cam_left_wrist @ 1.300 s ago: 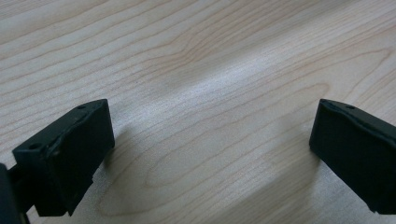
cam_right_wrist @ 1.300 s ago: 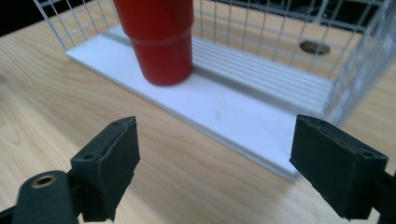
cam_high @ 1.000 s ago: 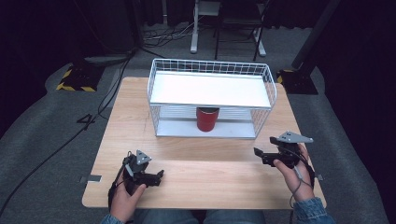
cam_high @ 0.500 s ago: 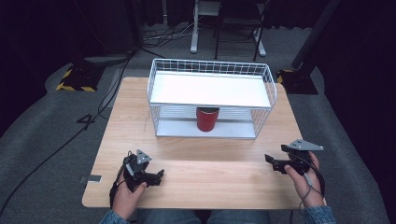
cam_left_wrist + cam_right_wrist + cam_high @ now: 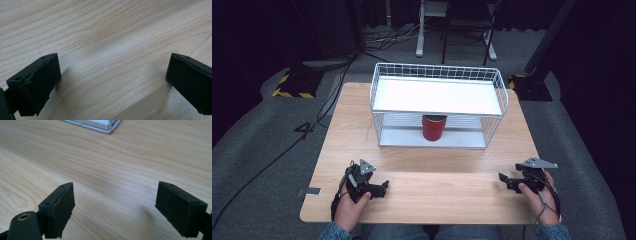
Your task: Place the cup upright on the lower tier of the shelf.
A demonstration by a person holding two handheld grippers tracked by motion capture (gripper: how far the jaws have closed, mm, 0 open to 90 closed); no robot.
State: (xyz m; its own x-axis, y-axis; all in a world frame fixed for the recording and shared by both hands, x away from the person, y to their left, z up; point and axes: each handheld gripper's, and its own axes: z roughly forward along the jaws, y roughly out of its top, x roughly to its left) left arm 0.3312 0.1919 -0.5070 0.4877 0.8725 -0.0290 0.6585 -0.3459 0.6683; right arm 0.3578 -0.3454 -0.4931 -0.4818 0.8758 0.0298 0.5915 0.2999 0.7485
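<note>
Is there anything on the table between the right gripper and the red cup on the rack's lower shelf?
Nothing visible. Bare wooden table lies between the right gripper and the red cup. The cup stands on the lower shelf of the white wire rack, whose near side looks open, with the upper shelf directly overhead.

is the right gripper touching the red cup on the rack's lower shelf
Apart. The high view shows the right gripper near the table's front edge, with bare wood between it and the red cup; its jaws stand open and empty.
</note>
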